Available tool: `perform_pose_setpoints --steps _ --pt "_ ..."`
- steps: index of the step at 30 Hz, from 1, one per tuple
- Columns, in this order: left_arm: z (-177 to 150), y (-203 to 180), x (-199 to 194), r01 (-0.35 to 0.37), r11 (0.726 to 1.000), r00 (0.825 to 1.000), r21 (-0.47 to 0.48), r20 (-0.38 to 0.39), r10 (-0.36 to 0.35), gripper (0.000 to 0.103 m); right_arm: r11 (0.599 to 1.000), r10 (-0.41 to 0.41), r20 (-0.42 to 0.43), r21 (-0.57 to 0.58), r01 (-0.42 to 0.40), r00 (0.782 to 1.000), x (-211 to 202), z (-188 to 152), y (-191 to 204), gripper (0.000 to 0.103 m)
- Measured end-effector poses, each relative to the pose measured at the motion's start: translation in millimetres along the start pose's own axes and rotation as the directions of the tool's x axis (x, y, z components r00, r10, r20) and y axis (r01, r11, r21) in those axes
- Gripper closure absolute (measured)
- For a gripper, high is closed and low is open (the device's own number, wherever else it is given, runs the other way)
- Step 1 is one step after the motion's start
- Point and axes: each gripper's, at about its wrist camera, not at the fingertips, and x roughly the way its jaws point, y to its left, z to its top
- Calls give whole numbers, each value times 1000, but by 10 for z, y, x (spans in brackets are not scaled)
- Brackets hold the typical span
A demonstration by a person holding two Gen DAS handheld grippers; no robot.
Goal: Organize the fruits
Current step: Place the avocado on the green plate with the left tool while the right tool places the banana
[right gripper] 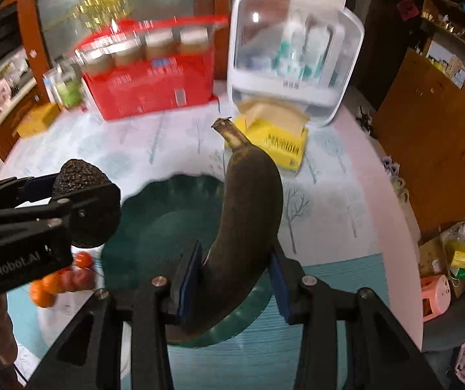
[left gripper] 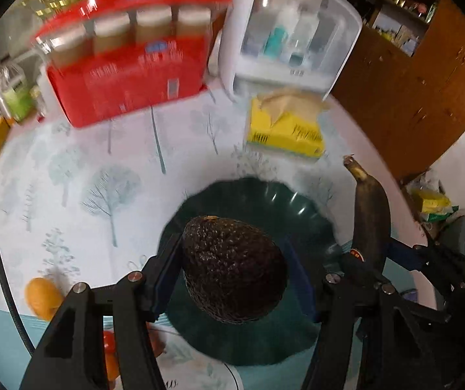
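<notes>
My left gripper [left gripper: 232,269] is shut on a dark bumpy avocado [left gripper: 232,269] and holds it above a dark green scalloped plate [left gripper: 304,208]. My right gripper [right gripper: 235,276] is shut on a blackened banana [right gripper: 248,201], stem up, over the same plate [right gripper: 154,224]. In the left wrist view the banana [left gripper: 370,214] and the right gripper show at the right. In the right wrist view the left gripper with the avocado [right gripper: 79,175] shows at the left. An orange fruit [left gripper: 42,295] and small red tomatoes [right gripper: 83,260] lie on the table left of the plate.
A red box [left gripper: 128,78] with jars, a white lidded container [left gripper: 291,39] and a yellow tissue box [left gripper: 284,126] stand at the back of the tree-patterned tablecloth [left gripper: 86,178]. Wooden cabinets [left gripper: 411,74] are to the right.
</notes>
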Motion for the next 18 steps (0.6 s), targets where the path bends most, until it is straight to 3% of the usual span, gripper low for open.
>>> perform_pose_setpoints --steps 6,11,14,16,18 --pt "-129 101 607 -20 1000 994 2 -110 20 42 1000 0 -148 13 2 989 662 -159 9 62" --pt "-149 144 773 -28 1000 992 15 -124 29 40 999 33 -196 26 -28 980 877 -229 29 62" --pt "-91 130 728 -18 999 995 36 -100 22 11 998 51 -148 32 -47 988 830 -191 23 54" --pt "-93 119 672 -20 999 997 44 -75 24 9 999 35 -120 26 -32 992 776 -166 27 42" --pt "-117 121 622 -32 998 996 48 -79 35 8 999 30 -99 27 -27 995 718 -157 28 39"
